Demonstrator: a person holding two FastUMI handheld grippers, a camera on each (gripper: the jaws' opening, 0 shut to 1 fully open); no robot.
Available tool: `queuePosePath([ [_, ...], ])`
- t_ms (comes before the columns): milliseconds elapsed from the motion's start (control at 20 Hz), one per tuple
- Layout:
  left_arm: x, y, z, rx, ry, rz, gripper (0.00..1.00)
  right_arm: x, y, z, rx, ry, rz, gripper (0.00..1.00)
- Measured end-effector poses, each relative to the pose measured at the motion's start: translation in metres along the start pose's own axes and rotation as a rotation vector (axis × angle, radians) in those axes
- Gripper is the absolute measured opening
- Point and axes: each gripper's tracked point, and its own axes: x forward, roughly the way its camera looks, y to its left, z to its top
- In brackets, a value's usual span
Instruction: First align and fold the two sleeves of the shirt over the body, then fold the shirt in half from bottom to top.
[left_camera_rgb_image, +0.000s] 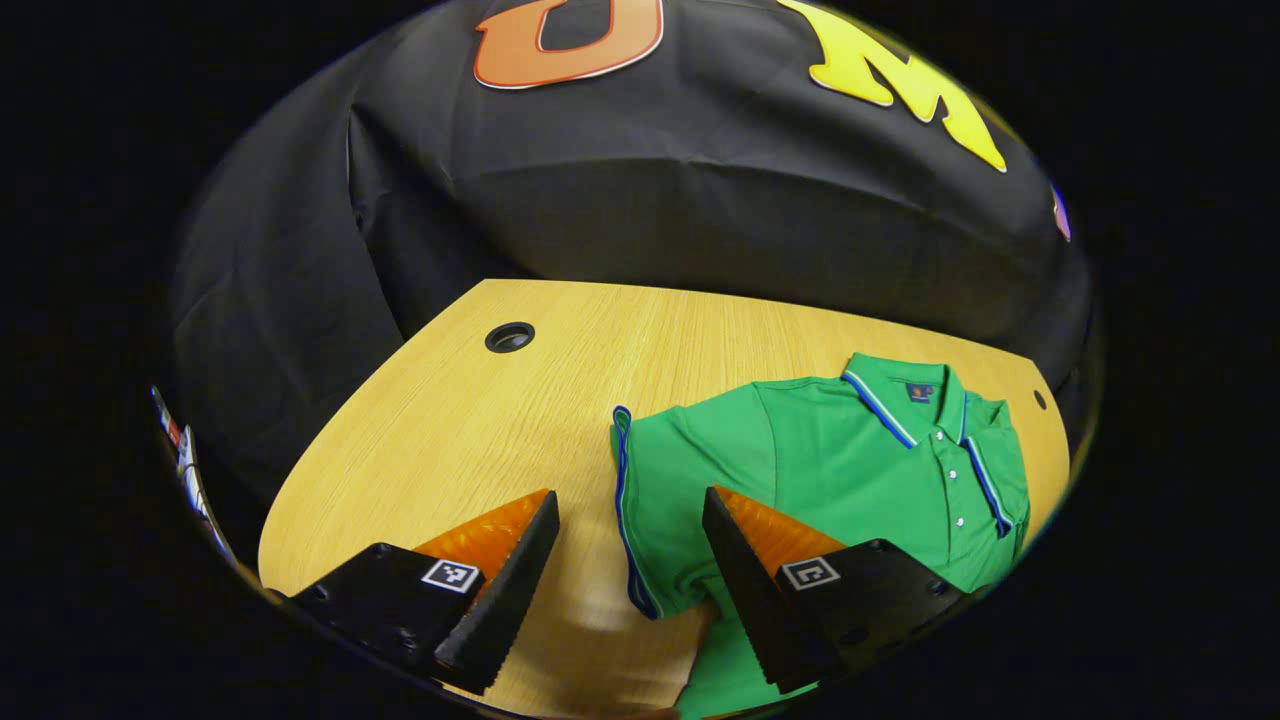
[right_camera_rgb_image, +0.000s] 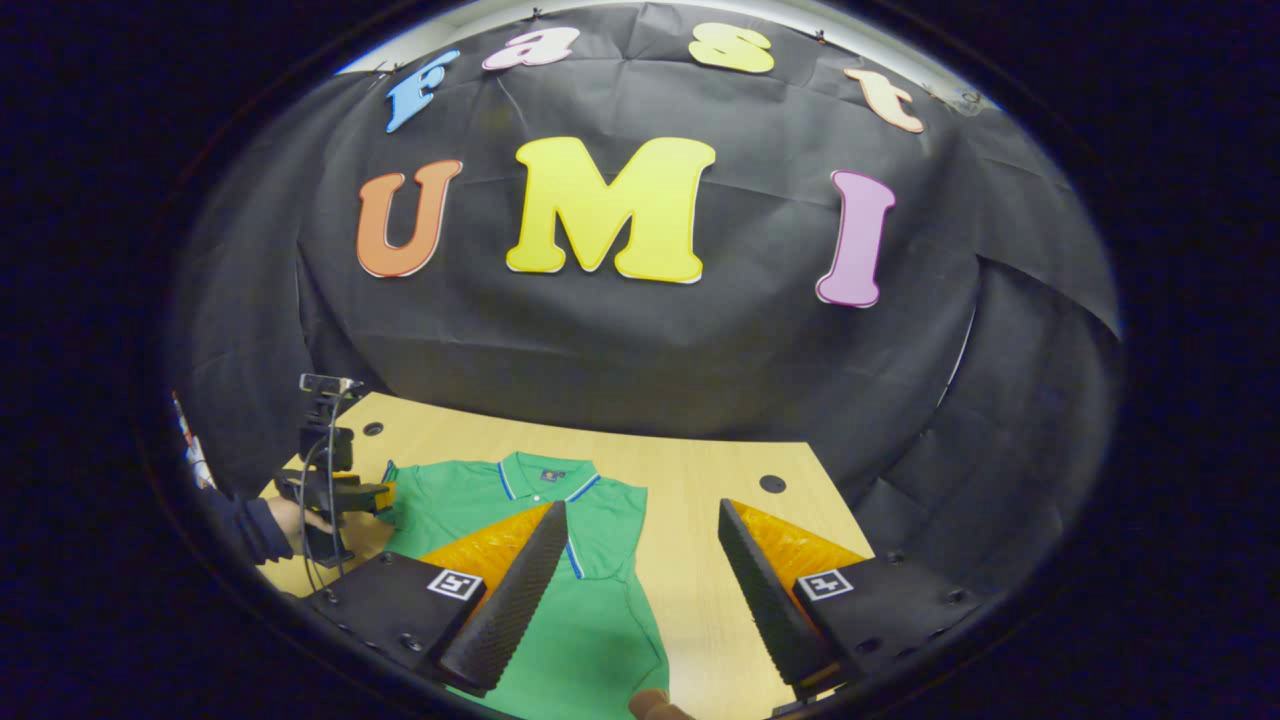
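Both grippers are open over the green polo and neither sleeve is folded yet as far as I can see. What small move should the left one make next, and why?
Probably lower the left gripper and close on the sleeve's striped cuff. Its jaws stand open astride that hem, and the sleeve still lies spread out from the shirt body on the table, so gripping it comes before folding it over.

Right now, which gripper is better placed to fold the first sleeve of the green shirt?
Probably the left gripper. Its open fingers straddle the blue-trimmed edge of one sleeve, close above the green shirt. The right gripper, also open, hangs higher, over the shirt's other side and bare table.
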Motion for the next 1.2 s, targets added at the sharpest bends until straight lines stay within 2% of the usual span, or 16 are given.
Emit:
queuePosePath([
  [300, 0.014, -0.002, -0.018, -0.104, 0.142, 0.013, 0.78, -0.022, -0.005, -0.024, 0.008, 0.026, -0.031, 0.98],
  [350, 0.014, 0.003, -0.014, -0.088, 0.138, 0.019, 0.78, -0.024, -0.007, -0.027, 0.011, 0.029, -0.039, 0.98],
  [400, 0.014, 0.005, -0.014, -0.071, 0.141, 0.02, 0.84, -0.026, -0.007, -0.027, 0.019, 0.031, -0.043, 0.98],
  [650, 0.015, 0.004, -0.018, -0.086, 0.166, 0.02, 0.47, -0.03, -0.014, -0.016, 0.057, 0.001, -0.067, 0.99],
  [700, 0.018, 0.005, -0.02, -0.092, 0.175, 0.03, 0.35, -0.032, -0.014, -0.013, 0.065, -0.005, -0.069, 0.99],
  [1000, 0.016, 0.006, -0.018, -0.106, 0.2, 0.019, 0.09, -0.043, -0.01, -0.01, 0.044, -0.015, -0.061, 0.99],
  [1200, 0.01, 0.0, -0.018, -0.1, 0.214, 0.023, 0.03, -0.044, -0.013, -0.013, 0.03, -0.02, -0.058, 0.99],
])
